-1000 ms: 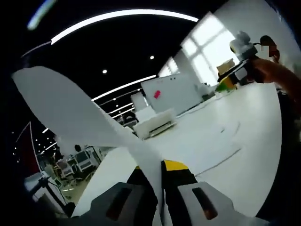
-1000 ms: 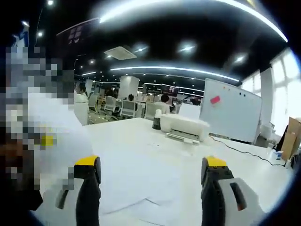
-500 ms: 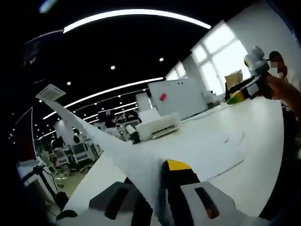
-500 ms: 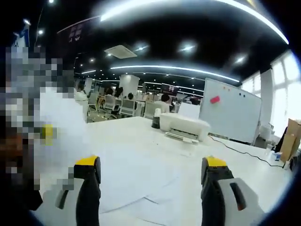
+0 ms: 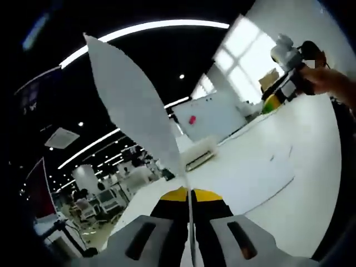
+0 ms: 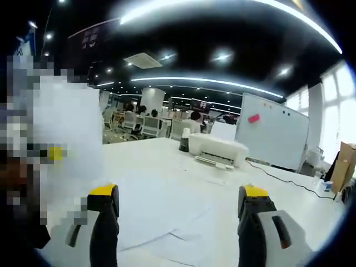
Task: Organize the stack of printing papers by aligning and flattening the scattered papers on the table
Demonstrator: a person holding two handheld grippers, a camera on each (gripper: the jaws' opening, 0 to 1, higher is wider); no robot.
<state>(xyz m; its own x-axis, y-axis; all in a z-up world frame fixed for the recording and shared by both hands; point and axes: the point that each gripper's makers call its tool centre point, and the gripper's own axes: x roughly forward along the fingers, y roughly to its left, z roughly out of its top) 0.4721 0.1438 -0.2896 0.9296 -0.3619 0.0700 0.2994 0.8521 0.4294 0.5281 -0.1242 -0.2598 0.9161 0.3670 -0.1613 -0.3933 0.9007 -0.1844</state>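
Open-plan office space with long ceiling light strips surrounds a broad white counter (image 6: 167, 161). On it lie loose white printing papers (image 6: 167, 222), overlapping and spread flat, with a white desktop printer (image 6: 218, 150) farther back and a white whiteboard (image 6: 272, 136) behind it. The left claw (image 5: 189, 196) has its yellow-tipped jaws pressed together on a single white paper sheet (image 5: 133, 105), which it holds lifted off the counter, rising edge-on and curling to the upper left. The right claw (image 6: 179, 200) hovers level above the papers, jaws spread wide, gripping nothing. In the left gripper view, a hand (image 5: 328, 78) carries the right claw at the upper right.
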